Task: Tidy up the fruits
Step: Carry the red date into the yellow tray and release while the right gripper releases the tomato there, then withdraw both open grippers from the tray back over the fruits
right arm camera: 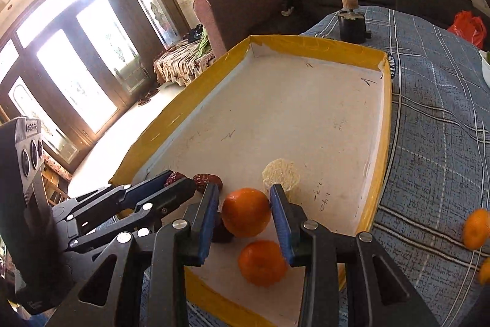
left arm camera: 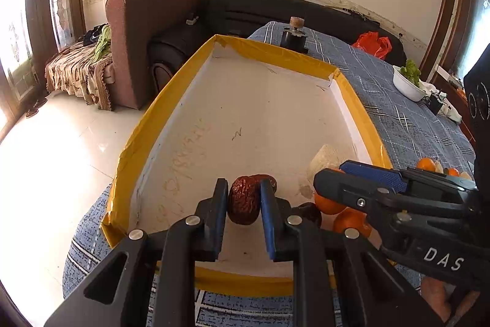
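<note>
I read one clear marking: white capital letters "DAS" on the black body of the right gripper (left arm camera: 361, 183), seen from the left wrist camera. Faint pencilled writing on the white floor of the yellow-edged cardboard tray (left arm camera: 183, 155) and small ink scrawls (right arm camera: 321, 198) are illegible to me.

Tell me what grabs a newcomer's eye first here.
The yellow-rimmed tray on the blue plaid cloth dominates both views. At its near end the left gripper clamps a wrinkled red date, while the right gripper brackets a bright orange, with a second orange just below.
</note>
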